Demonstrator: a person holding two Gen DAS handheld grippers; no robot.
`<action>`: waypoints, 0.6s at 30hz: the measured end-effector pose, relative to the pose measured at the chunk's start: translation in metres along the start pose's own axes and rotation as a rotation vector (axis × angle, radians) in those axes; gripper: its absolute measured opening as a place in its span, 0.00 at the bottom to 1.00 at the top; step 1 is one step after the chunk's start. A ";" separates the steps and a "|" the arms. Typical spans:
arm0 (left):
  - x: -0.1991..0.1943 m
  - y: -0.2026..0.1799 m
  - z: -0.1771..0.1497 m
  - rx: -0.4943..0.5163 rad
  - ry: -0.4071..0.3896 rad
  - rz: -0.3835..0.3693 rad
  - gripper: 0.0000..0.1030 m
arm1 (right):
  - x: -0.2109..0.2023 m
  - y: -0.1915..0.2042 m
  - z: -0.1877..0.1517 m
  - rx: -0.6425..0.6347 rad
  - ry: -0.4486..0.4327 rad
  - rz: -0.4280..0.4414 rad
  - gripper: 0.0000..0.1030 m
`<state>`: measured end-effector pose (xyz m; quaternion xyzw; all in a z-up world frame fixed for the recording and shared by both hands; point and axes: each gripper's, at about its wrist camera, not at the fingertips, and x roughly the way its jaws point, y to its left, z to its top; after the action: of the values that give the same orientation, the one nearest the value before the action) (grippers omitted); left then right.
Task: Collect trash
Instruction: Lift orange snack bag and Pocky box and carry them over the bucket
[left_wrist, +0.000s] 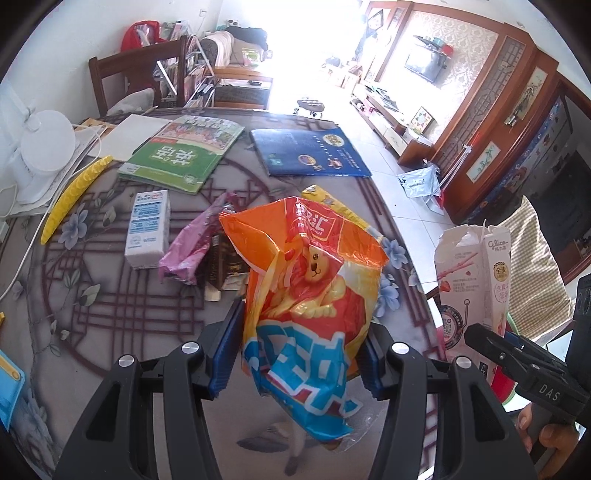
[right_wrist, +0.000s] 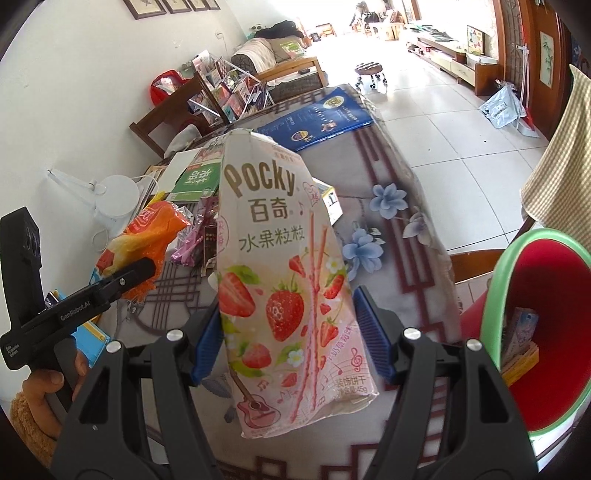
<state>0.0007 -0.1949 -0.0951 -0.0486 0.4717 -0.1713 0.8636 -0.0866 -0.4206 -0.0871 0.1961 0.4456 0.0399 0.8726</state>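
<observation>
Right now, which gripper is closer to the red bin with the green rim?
Right. The right gripper, holding the Pocky box, sits just beside the red bin. The left gripper, holding the orange snack bag, is farther over the table.

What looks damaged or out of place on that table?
The Pocky box held in the right gripper has a torn top. A pink wrapper lies crumpled on the table, beside a milk carton.
</observation>
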 end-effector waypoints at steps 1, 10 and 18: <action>0.000 -0.005 0.000 0.005 -0.001 -0.002 0.51 | -0.003 -0.005 0.000 0.006 -0.005 -0.003 0.63; 0.015 -0.076 -0.003 0.106 0.020 -0.091 0.51 | -0.044 -0.062 -0.006 0.086 -0.067 -0.067 0.63; 0.029 -0.154 -0.009 0.226 0.051 -0.190 0.51 | -0.085 -0.119 -0.022 0.193 -0.122 -0.158 0.63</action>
<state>-0.0308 -0.3487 -0.0856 0.0087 0.4645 -0.3055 0.8312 -0.1678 -0.5437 -0.0785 0.2453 0.4077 -0.0839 0.8756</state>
